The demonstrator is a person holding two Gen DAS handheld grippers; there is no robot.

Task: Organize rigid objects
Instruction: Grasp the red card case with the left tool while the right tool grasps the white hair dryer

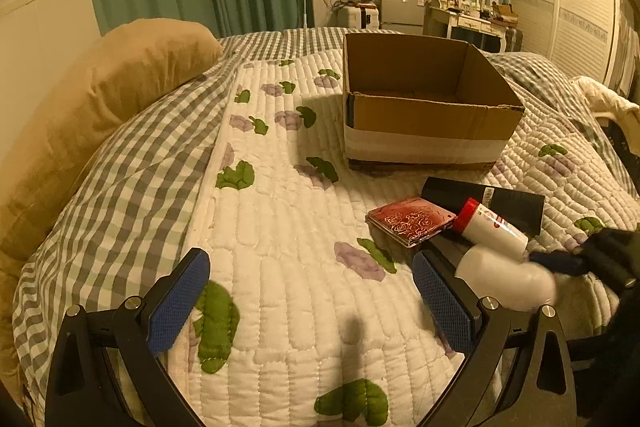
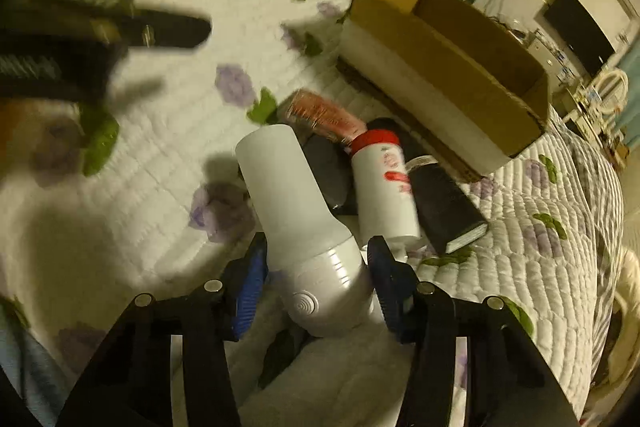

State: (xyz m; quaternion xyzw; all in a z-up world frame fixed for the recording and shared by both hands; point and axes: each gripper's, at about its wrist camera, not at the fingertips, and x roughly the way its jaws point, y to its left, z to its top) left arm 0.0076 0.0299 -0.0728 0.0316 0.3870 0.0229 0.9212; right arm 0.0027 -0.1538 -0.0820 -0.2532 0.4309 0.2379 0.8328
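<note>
Already the right gripper point(image 2: 316, 279) has its fingers clamped on the white hair dryer point(image 2: 296, 211) lying on the bed point(image 2: 160, 131), the cardboard box point(image 2: 444, 67) at two o'clock, the left gripper point(image 1: 312, 303) wide and empty; gripping the rounded body, it could slip or swivel when lifted.

Left gripper point(image 1: 312, 303): black angular frame, two fingers with blue textured pads point(image 1: 178, 301), round silver screw heads at finger joints, triangular cut-outs in outer arms. Right gripper point(image 2: 316, 283): same build, black linkage arms, blue ribbed pads point(image 2: 250, 287), silver screws at pivots. In right view left gripper blurred; black body, blue pad, metal screw visible.
</note>
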